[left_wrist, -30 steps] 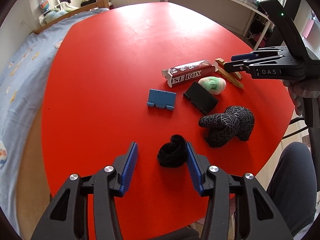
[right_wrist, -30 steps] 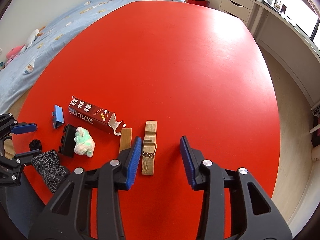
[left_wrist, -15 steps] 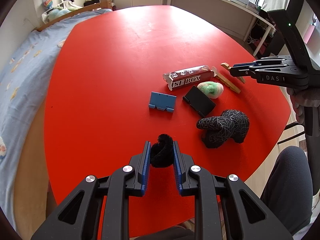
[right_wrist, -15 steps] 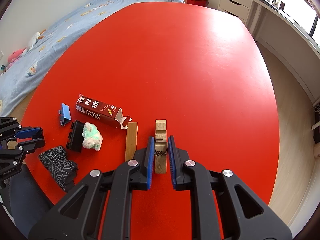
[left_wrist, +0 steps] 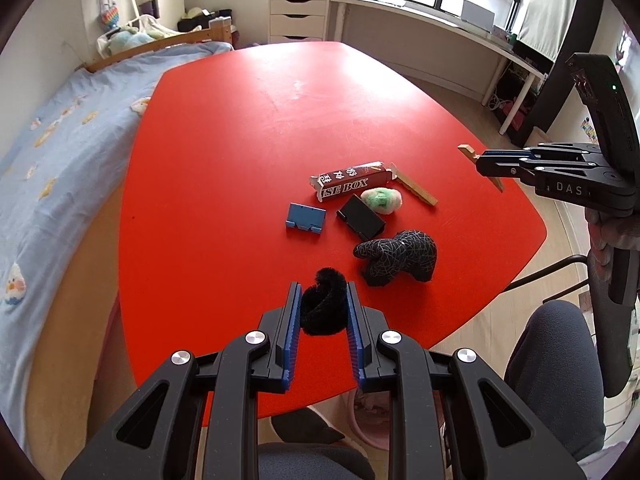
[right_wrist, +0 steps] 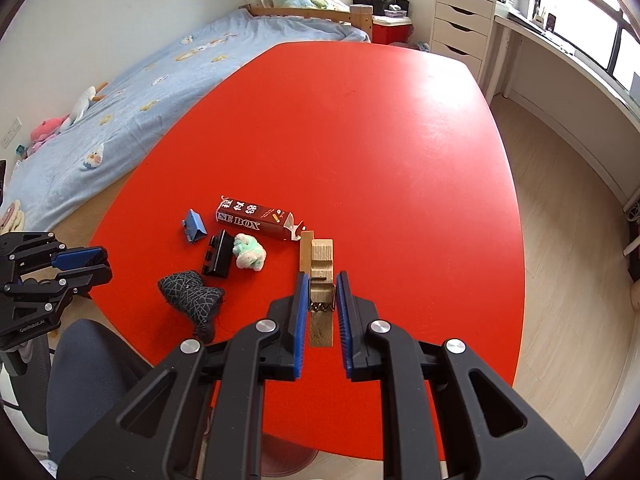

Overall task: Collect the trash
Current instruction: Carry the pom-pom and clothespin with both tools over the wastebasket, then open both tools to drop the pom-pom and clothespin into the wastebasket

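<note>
the brown carton on the red counter reads "se box" in white letters, with a few characters above that i can't read; its end flap is torn open. on the side of my right gripper, seen from the left wrist, i can read "das" before the edge cuts it off, and on my left gripper, seen from the right wrist, small lettering says "genrobot.ai"

the counter is a big glossy red top with rounded corners. a bed with a pale blue duvet printed with ducks runs along one side, a white drawer unit stands past the far end, and a long white desk sits under the windows. the floor is pale wood.

my left gripper is closed on a black fuzzy hair tie, held above the counter's near edge. my right gripper is clamped on a wooden block with a metal toothed clip, raised off the counter; a second wooden strip lies by the carton's open end. near each other on the counter sit a blue clip-like holder, a black one, a green-and-white fluff ball and a black web-patterned sock

below the counter edge a pink bin is mostly hidden, and my knee is cut off at the frame
</note>
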Tool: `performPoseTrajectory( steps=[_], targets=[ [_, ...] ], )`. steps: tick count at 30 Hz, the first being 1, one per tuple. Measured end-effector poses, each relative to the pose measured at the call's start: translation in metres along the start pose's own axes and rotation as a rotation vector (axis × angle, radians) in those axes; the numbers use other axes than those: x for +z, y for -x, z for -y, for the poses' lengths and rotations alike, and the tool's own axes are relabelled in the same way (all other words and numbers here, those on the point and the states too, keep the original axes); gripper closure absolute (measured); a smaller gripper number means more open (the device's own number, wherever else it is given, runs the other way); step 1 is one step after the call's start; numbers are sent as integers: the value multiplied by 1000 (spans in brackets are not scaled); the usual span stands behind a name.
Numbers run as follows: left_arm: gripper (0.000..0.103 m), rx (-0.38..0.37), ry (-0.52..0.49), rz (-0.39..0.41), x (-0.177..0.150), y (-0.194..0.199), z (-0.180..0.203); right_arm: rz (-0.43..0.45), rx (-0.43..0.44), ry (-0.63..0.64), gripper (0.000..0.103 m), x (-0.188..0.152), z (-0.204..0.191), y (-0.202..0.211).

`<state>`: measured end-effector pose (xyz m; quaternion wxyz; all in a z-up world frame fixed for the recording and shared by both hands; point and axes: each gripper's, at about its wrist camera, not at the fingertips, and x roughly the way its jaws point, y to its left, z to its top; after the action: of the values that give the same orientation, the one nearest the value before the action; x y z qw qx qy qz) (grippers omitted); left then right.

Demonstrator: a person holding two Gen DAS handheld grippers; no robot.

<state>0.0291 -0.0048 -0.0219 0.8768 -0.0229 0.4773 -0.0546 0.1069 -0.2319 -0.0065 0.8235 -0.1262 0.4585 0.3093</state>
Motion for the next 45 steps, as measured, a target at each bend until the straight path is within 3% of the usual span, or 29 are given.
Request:
performPoseTrajectory(
  steps=[12,20,31,45],
  targets=[
    [82,-29,-8,79,-30,47,29,46,67,-2,89,-70,-30,69],
    [82,-61,-19,65,-51,56,47,33,86,27,89,-101,-51,90],
    [82,-113,-62,-6,-78,51,76,-32,131,55,89,-139,-72,95],
    [82,-154,-69,-47,-93,44,86,-73,162,52,89,-154,-79,88]
  ],
)
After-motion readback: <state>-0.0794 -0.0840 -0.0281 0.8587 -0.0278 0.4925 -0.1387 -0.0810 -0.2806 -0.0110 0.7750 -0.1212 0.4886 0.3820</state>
